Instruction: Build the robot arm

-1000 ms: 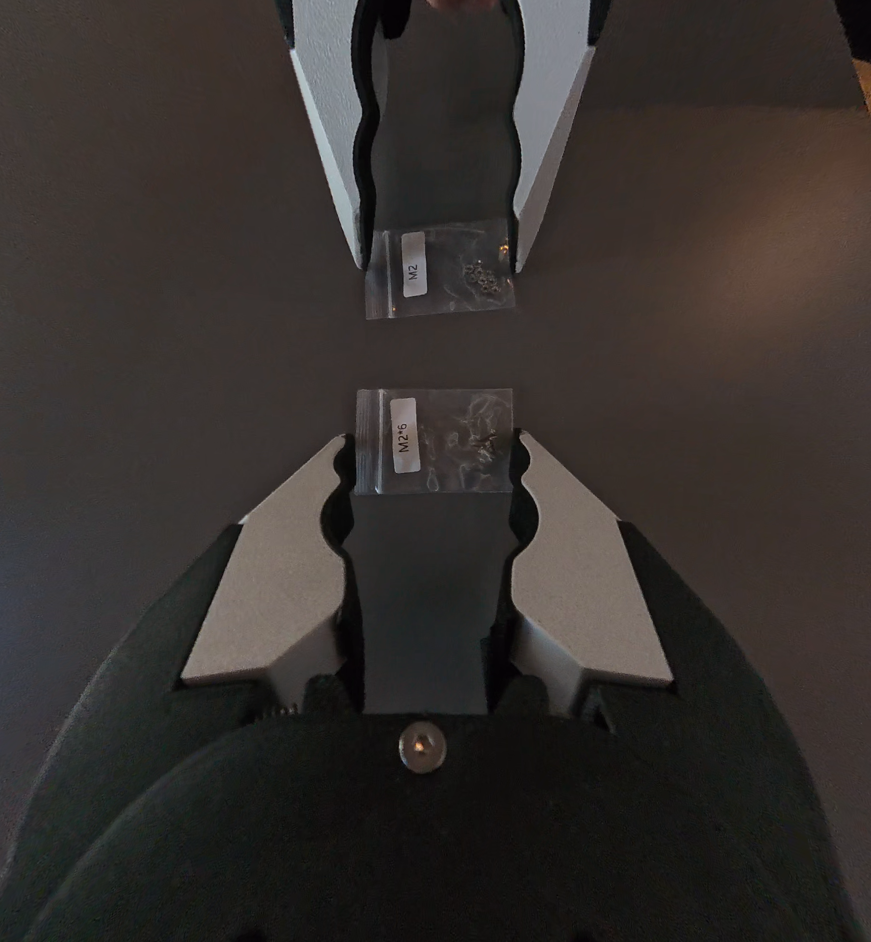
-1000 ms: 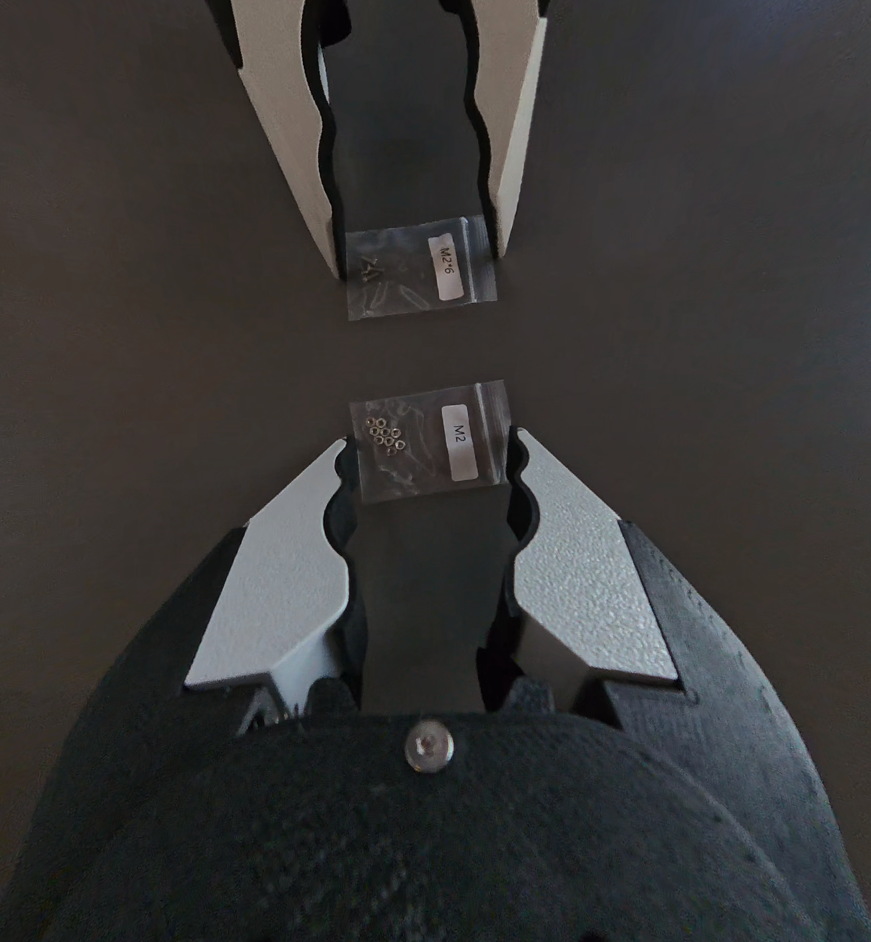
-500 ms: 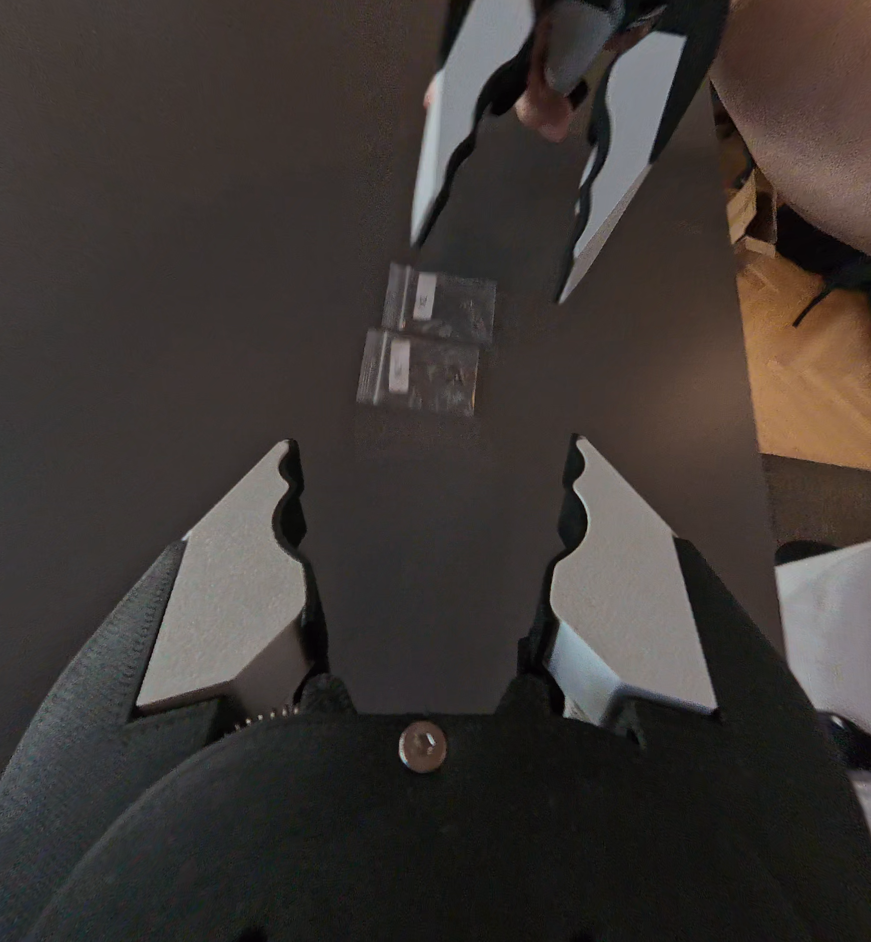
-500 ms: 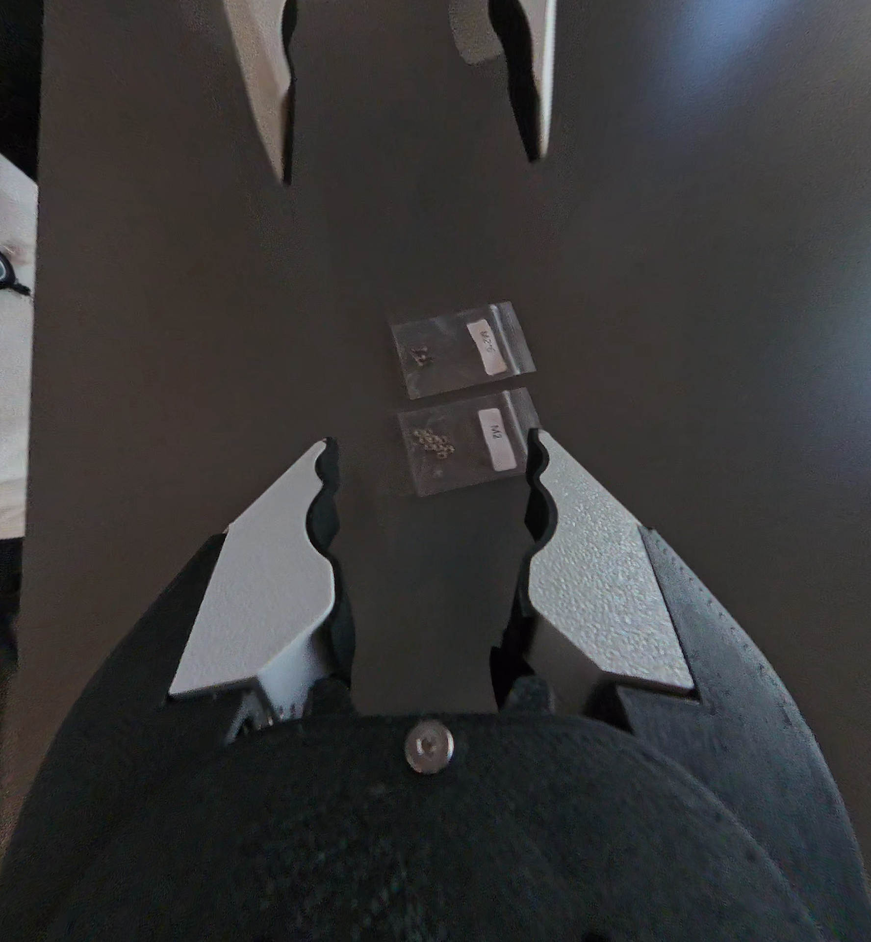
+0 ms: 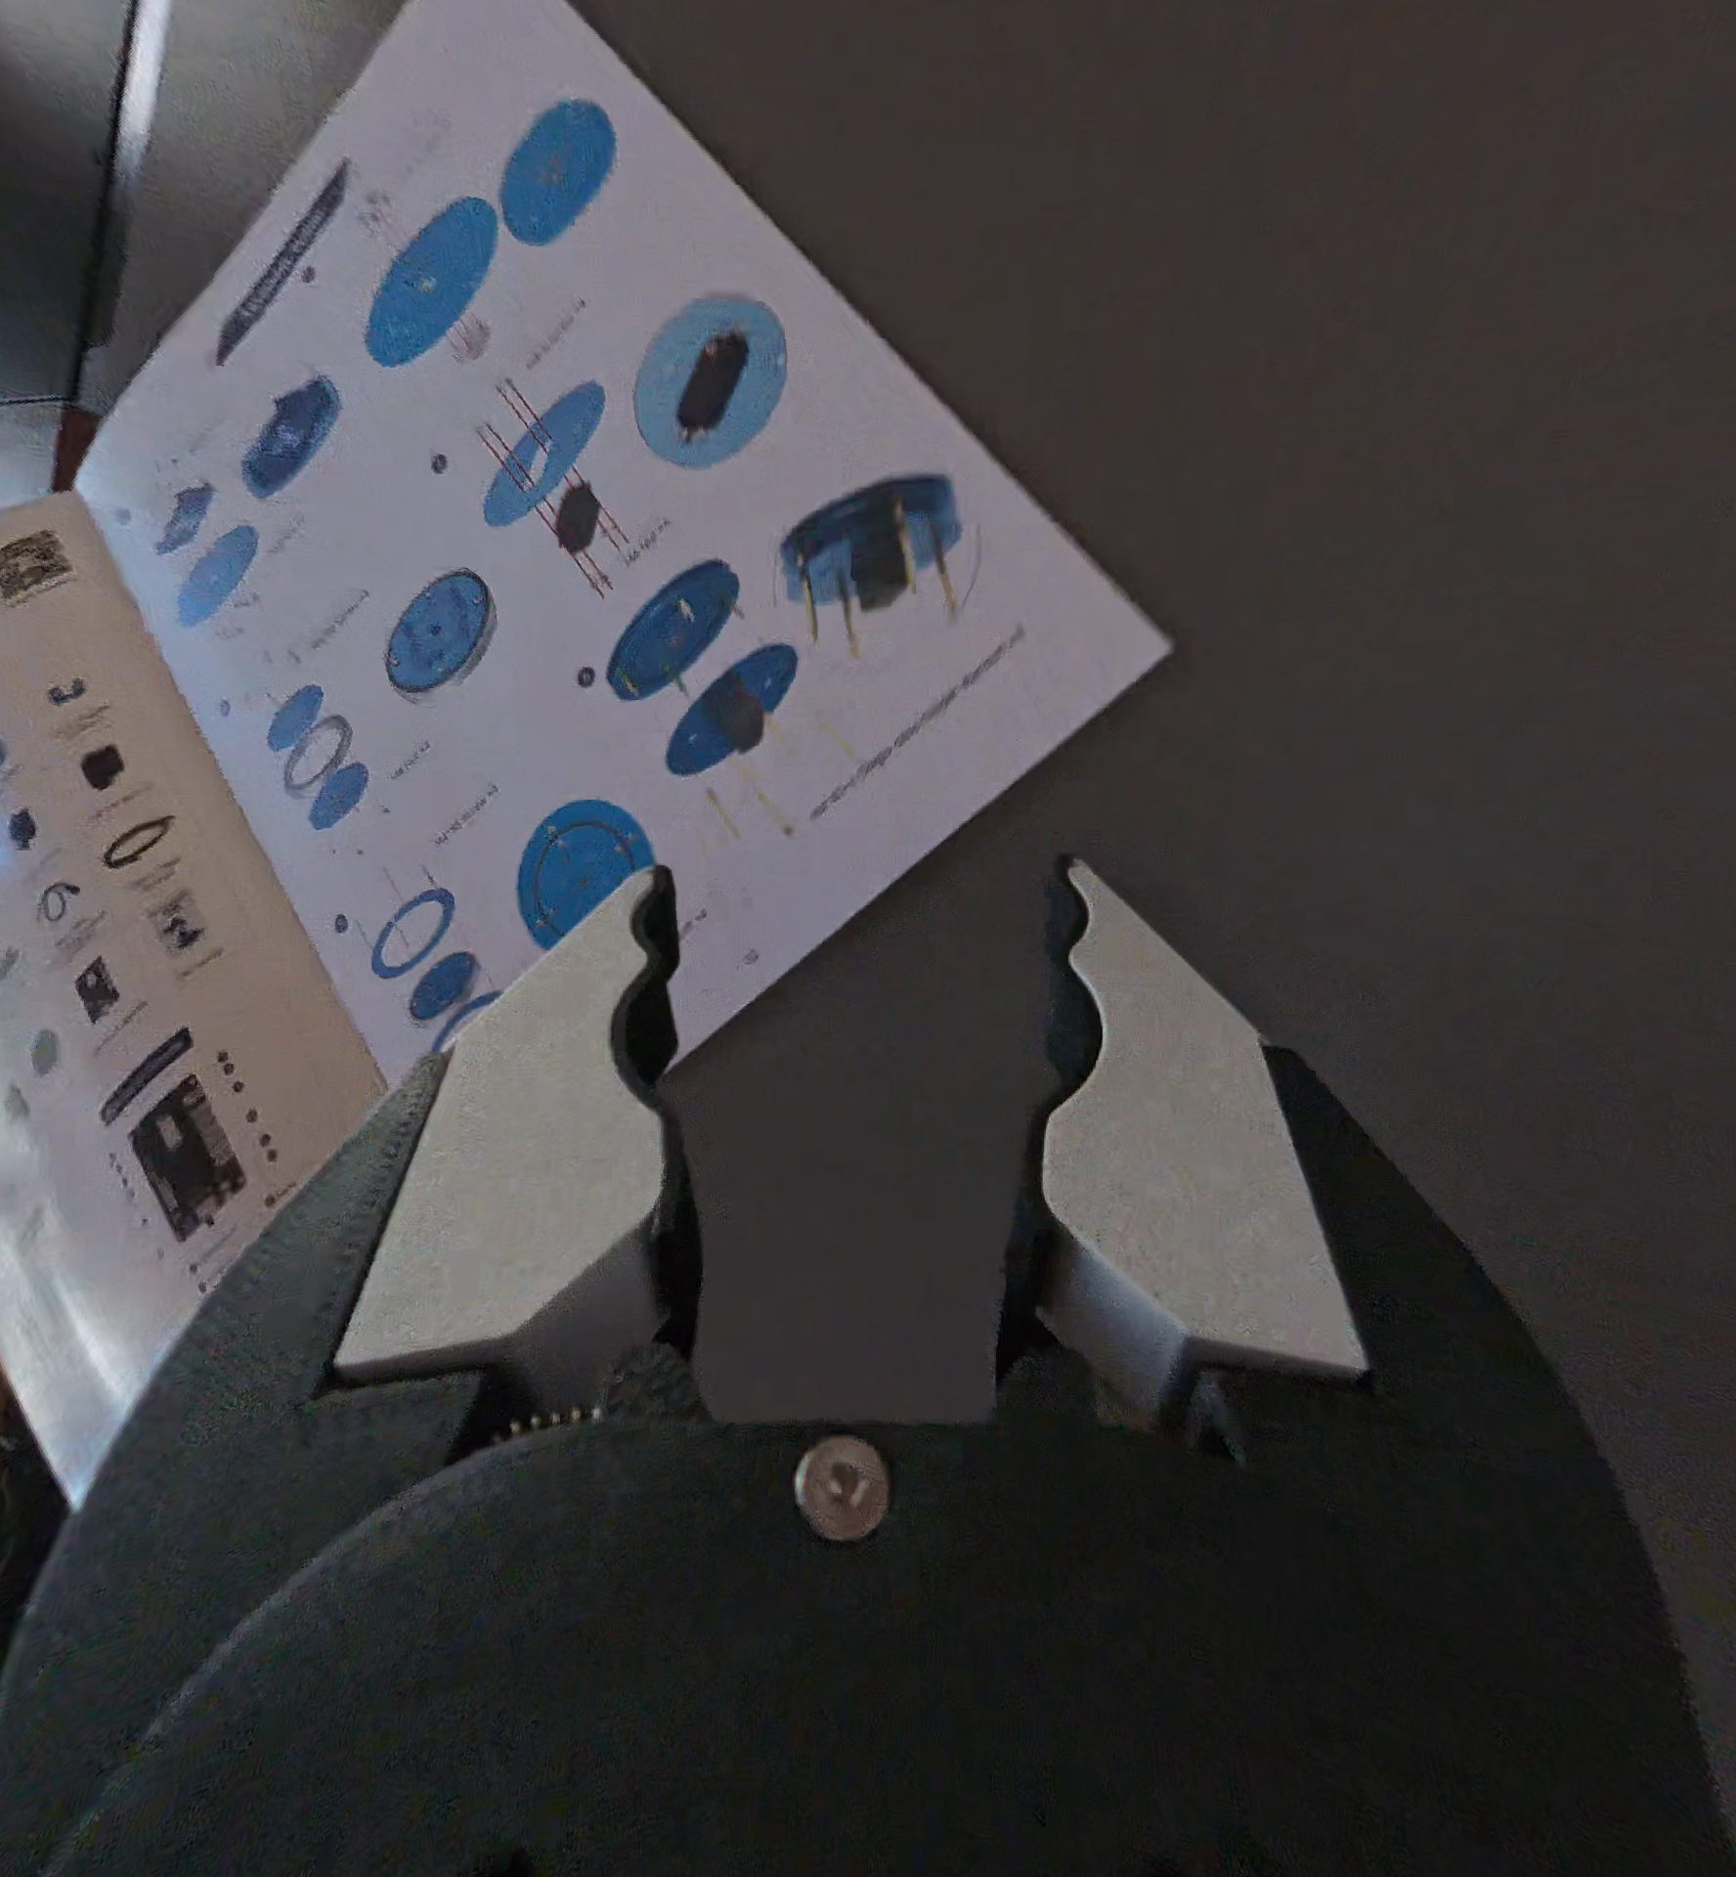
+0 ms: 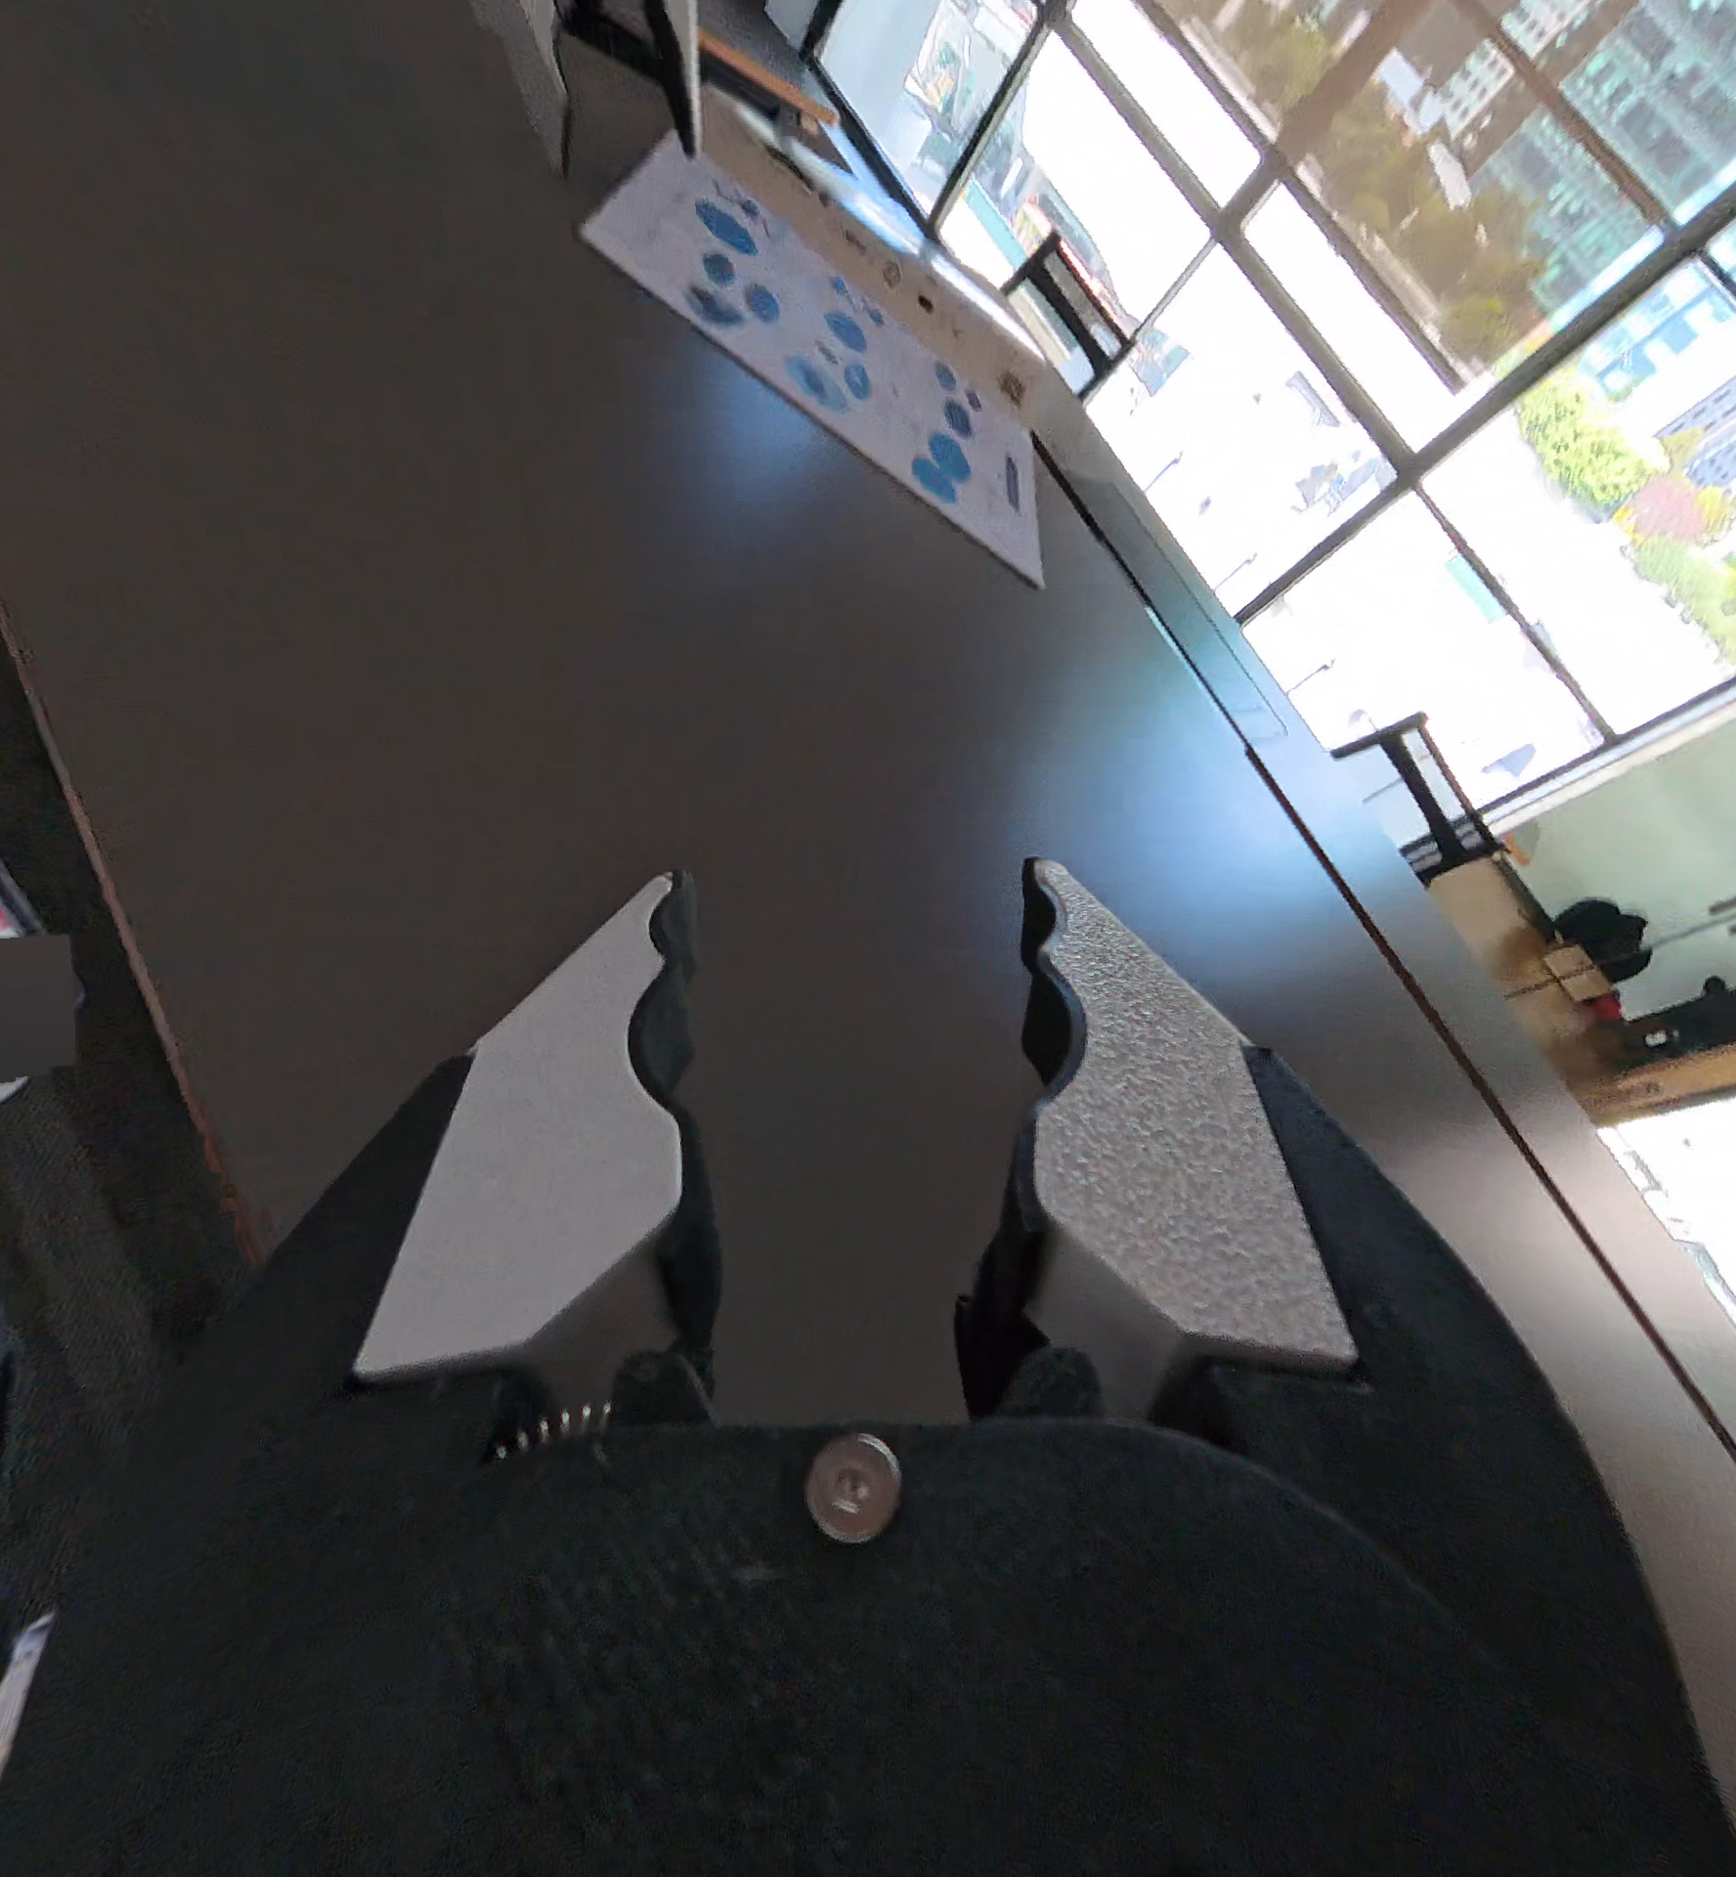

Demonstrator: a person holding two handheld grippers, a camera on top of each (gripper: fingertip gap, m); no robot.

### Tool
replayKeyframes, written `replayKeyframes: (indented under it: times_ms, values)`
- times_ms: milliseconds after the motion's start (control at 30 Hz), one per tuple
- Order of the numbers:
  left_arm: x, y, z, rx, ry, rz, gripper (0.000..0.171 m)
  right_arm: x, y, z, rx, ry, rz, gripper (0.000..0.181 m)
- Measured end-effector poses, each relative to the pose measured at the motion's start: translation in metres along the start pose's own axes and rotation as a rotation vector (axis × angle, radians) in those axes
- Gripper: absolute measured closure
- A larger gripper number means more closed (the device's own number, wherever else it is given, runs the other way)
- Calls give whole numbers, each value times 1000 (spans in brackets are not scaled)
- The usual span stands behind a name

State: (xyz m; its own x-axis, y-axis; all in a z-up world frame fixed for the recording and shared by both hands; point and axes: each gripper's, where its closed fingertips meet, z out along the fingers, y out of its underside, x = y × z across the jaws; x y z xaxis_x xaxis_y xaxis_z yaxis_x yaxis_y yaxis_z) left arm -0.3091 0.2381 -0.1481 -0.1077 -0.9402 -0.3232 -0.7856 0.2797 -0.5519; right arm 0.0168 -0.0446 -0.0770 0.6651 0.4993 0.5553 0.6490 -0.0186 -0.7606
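- Printed instruction sheet lies flat on the dark worktop, and it is the one item in reach of either tool right now; blue round parts are drawn all over it, and a second page folds away on its left side.
- Left tool hangs just above the sheet's near corner, jaws standing well apart, nothing between them. Its left finger covers the paper's lower edge in the left wrist view; whether it touches the sheet I cannot tell.
- Right tool is also spread wide and empty, tipped over bare worktop, with the same sheet well off toward the far end.
- Beyond that sheet in the right wrist view stand a pale object, cut off by the frame's top, and a wall of bright windows; the worktop's edge runs diagonally past the right tool.
- The left wrist view is blurred at its left edge, so detail there is unreadable.
- Risk, as I judge it: a thin sheet lying flat gives a finger no edge to bite. A low pass by the left tool could skid or crease the near corner.
- A second hazard: the sheet sits close to the worktop's far edge, so a sideways nudge could slide it off.
- Glare from the windows washes over the worktop and may hide that paper's edge from the right side.
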Motion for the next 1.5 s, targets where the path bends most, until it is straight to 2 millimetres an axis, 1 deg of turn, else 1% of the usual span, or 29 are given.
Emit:
replayKeyframes:
  times_ms: [100,133,167,200,233,267,300,367,433,467,500,567,633,667,700,733,767,800,867,933,967,1033,1067,1100,1167,1233,1300,1400,1500]
  values:
    - [-22,11,5,60,178,43,105,-36,-60,65,65,-65,21,117]
    - [-22,15,8,58,264,37,109,-45,-76,82,74,-82,42,117]
    - [-24,16,11,56,335,10,112,-52,-89,97,79,-97,62,117]
    - [-29,15,14,55,372,-21,121,-59,-100,108,82,-110,83,117]
    - [-33,11,17,58,390,-31,125,-65,-109,118,88,-124,103,117]
    - [-37,8,21,59,377,-22,137,-71,-116,126,87,-133,119,117]
    - [-37,3,25,65,370,5,140,-75,-118,133,72,-135,125,117]
    - [-27,-14,32,94,374,5,143,-82,-115,144,14,-139,121,117]
    - [-8,-39,41,151,412,-40,136,-85,-111,153,-19,-151,130,117]
    - [1,-53,46,171,418,-63,143,-86,-109,157,-33,-164,140,117]
    - [10,-67,52,180,422,-80,149,-85,-105,161,-47,-168,146,117]
    - [31,-95,63,182,425,-101,148,-80,-96,167,-73,-175,149,117]
    - [43,-121,78,188,357,-93,147,-73,-87,172,-82,-190,161,118]
    - [47,-130,83,182,314,-80,143,-69,-82,174,-84,-204,170,118]
    - [50,-136,86,170,276,-53,145,-64,-78,175,-85,-221,177,118]
    - [49,-138,86,148,233,-30,142,-61,-75,177,-85,-239,182,118]
    - [46,-136,84,126,185,-27,131,-56,-72,179,-82,-256,185,118]
    - [48,-131,78,116,184,-40,118,-52,-69,181,-74,-271,189,118]
    - [58,-119,56,157,222,-136,109,-49,-67,185,-52,-320,185,117]
    - [58,-100,34,227,189,-229,106,-45,-59,192,-50,-351,135,117]
    - [52,-87,25,252,126,-256,108,-42,-54,196,-49,-358,103,117]
    - [41,-56,15,251,-13,-291,108,-34,-43,204,-47,-376,81,117]
    - [39,-44,11,238,-54,-313,108,-29,-37,209,-54,-383,91,116]
    - [38,-37,7,225,-82,-333,107,-27,-31,212,-63,-400,97,115]
    - [38,-33,-4,214,-126,-385,109,-23,-23,215,-71,-421,96,117]
    - [38,-41,-17,244,-167,-427,111,-9,-15,219,-85,-368,75,117]
    - [39,-49,-26,264,-197,-453,112,-2,-12,220,-94,-346,63,118]
    - [37,-50,-30,247,-246,-482,110,6,-8,224,-94,-316,32,122]
    - [26,-44,-26,213,-311,-471,116,4,-10,227,-80,-324,32,127]
